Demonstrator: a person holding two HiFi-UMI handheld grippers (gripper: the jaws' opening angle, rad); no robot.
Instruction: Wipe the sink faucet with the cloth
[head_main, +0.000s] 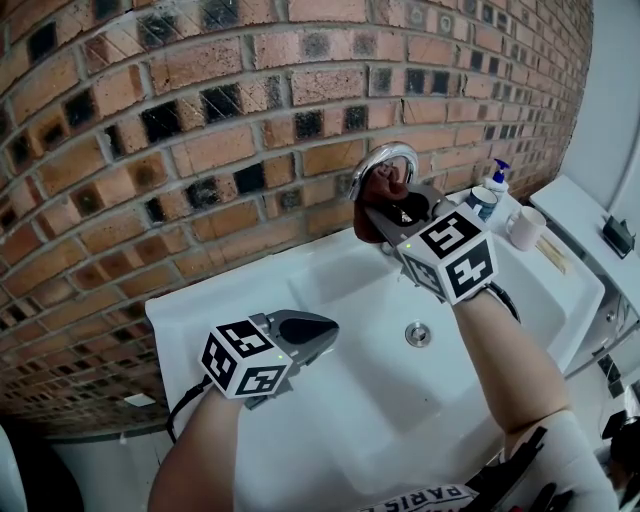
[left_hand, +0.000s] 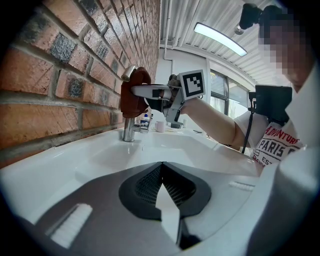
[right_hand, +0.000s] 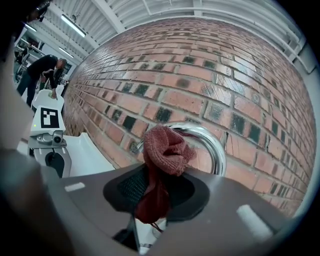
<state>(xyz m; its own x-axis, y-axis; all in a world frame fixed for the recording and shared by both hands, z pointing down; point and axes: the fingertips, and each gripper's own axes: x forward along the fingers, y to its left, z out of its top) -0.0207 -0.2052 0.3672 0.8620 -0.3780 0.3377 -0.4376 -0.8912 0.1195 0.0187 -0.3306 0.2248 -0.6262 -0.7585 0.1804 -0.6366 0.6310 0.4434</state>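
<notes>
Base of faucet (head_main: 392, 153) hidden behind right gripper (head_main: 385, 212); cloth (head_main: 388, 180) masks part of spout; soap bottle (head_main: 497, 180) label illegible.

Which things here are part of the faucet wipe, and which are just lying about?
In use: cloth, faucet, sink, right gripper shut on the cloth.
Lying about: soap bottle, mug; left gripper, shut and empty.

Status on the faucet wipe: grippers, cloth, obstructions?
Right gripper shut on cloth, cloth against faucet arch. Left gripper shut, empty, above sink. Soap bottle and mug stand clear.
</notes>
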